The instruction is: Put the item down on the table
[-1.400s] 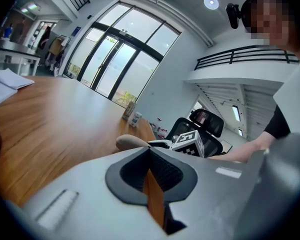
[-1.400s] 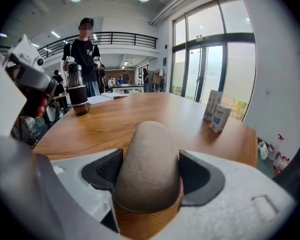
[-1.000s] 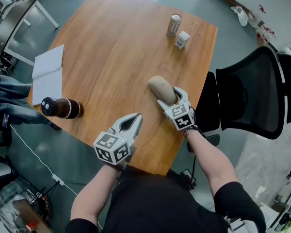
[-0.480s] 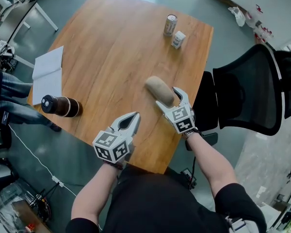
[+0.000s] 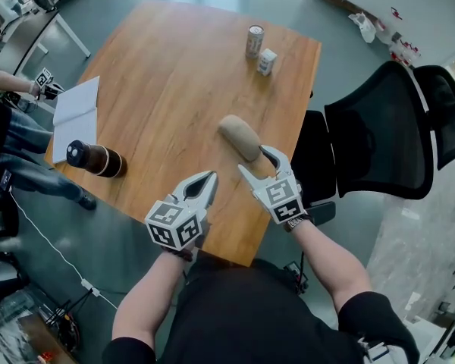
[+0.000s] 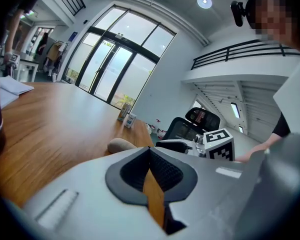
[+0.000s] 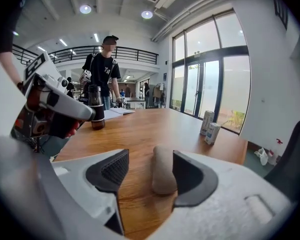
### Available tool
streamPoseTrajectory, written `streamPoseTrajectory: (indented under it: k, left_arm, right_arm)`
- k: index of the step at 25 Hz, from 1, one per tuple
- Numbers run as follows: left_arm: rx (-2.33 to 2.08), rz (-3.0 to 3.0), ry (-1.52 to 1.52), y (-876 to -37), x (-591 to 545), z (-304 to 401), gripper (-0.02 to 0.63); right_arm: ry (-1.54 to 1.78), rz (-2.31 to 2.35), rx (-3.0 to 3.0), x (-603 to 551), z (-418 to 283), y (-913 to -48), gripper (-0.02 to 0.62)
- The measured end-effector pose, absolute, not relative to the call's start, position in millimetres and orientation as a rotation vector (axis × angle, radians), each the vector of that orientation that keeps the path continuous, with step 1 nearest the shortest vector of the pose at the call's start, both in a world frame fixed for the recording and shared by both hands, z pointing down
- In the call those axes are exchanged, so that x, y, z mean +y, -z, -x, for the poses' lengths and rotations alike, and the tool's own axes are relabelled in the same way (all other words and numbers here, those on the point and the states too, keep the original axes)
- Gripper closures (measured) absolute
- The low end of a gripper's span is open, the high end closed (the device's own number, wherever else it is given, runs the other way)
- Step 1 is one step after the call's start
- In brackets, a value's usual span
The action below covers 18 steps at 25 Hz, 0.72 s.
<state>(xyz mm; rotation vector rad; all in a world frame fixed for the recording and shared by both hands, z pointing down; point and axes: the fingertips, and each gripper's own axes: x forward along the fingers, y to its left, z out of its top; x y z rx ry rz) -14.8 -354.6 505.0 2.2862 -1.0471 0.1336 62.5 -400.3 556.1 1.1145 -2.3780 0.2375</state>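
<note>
A tan oblong item (image 5: 239,137) lies on its side on the wooden table (image 5: 167,89); the right gripper view shows the item (image 7: 162,171) just ahead of the jaws, resting on the wood. My right gripper (image 5: 255,161) hovers behind the item's near end, open, and neither pad touches it. Its jaws have just been closing a little with nothing gripped between them. My left gripper (image 5: 209,177) is shut and empty over the table's near edge, to the left of the right one. In the left gripper view the item (image 6: 121,145) shows beyond the closed jaws.
A can (image 5: 254,40) and a small white box (image 5: 266,61) stand at the table's far right. A dark bottle (image 5: 95,158) lies near the left edge beside an open white notebook (image 5: 76,116). A black office chair (image 5: 379,135) is right of the table. A person stands at the left.
My right gripper has drawn back and up off the tan item, which stays lying on the table. The left gripper has barely shifted.
</note>
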Motion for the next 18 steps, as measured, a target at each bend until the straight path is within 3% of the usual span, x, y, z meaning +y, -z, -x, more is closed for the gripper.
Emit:
streamPoseTrajectory:
  k: [10, 18]
  left_arm:
    - [-1.104, -2.319, -0.133, -491, -330, 6, 0.597]
    - [-1.138, -2.362, -0.135, -476, -310, -3, 0.597]
  right_arm:
    - [-0.196, -1.134, -2.459, -353, -60, -512, 0.586]
    - [-0.188, -1.081, -2.502, -318, -53, -489, 0.603]
